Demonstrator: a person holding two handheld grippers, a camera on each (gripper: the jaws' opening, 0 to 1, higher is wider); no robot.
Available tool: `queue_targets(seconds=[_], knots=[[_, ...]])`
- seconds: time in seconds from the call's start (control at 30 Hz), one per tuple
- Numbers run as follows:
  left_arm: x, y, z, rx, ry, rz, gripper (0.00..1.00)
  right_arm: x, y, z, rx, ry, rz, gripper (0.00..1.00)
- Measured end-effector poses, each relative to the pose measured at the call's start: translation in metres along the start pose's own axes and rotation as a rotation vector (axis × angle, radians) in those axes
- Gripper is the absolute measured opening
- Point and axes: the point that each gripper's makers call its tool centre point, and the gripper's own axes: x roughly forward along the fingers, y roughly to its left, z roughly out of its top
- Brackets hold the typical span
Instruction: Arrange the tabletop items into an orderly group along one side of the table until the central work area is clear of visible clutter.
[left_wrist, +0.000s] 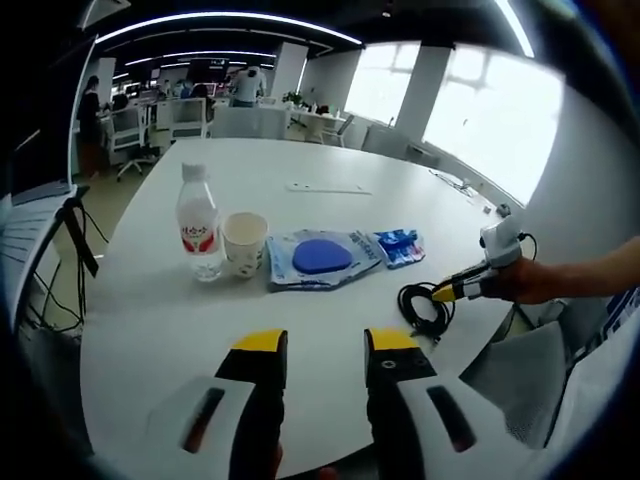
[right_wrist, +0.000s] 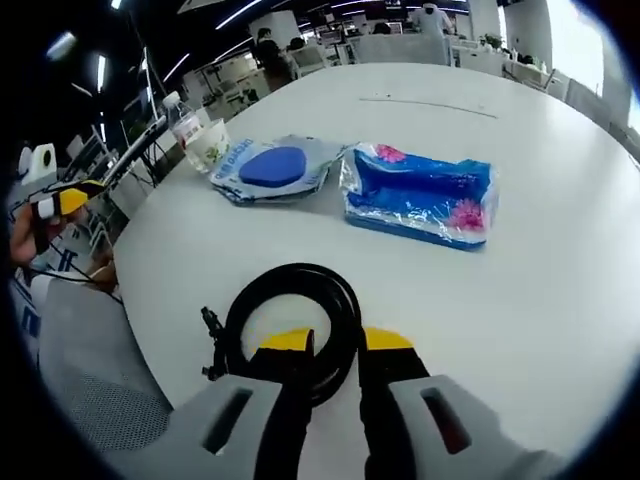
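Water bottle: clear, white cap, red-and-white label, upright, left of centre in left gripper view. Paper cup upright, touching its right side. Blue-printed pouch with a blue disc on it lies flat, centre. Blue tissue pack flat just beside it, pink flowers. Black coiled cable flat, lower centre of right gripper view.

Left gripper view faces across the table from its edge; right gripper view sits close over the cable coil; both share blue pouch.
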Motion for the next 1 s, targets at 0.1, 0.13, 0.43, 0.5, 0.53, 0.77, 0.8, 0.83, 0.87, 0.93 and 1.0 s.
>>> queue_targets(seconds=[0.1,0.13,0.43,0.5,0.53,0.77,0.8,0.83,0.87,0.93,1.0], knots=[[-0.0013,0.0009,-0.0006,0.000,-0.001,0.003,0.29,0.0001,0.0032,0.0049,0.005,-0.013,0.009,0.14],[-0.0014,0.0013,-0.0008,-0.002,-0.001,0.004,0.29,0.0008,0.0031,0.0055,-0.006,-0.009,0.005,0.13],[-0.0014,-0.0005,0.0003,-0.001,-0.004,0.003,0.29,0.0024,-0.0020,0.0035,-0.039,0.011,-0.023,0.08],[-0.0013,-0.0014,0.0002,0.001,-0.004,0.002,0.29,0.0024,-0.0047,0.0031,-0.030,0.009,-0.032,0.06],[-0.0013,-0.0020,-0.0001,0.003,-0.004,0.001,0.29,0.0023,-0.0041,0.0033,-0.018,0.007,-0.030,0.06],[-0.0048,-0.0016,-0.0036,-0.005,-0.005,0.004,0.29,0.0023,-0.0015,0.0039,-0.004,-0.002,-0.035,0.02],[-0.0052,-0.0016,-0.0038,-0.006,-0.006,0.003,0.29,0.0022,-0.0013,0.0042,0.000,-0.005,-0.033,0.02],[-0.0046,-0.0008,-0.0039,-0.006,-0.007,0.003,0.29,0.0019,-0.0007,0.0049,0.007,-0.012,-0.030,0.01],[-0.0046,-0.0006,-0.0036,-0.005,-0.009,0.003,0.29,0.0016,-0.0003,0.0053,0.009,-0.014,-0.029,0.00],[-0.0054,-0.0017,-0.0018,-0.006,-0.013,0.001,0.29,0.0007,0.0001,0.0060,0.013,-0.019,-0.032,0.00],[-0.0043,-0.0012,-0.0011,-0.006,-0.016,-0.001,0.29,-0.0001,0.0005,0.0076,0.017,-0.023,-0.032,0.00]])
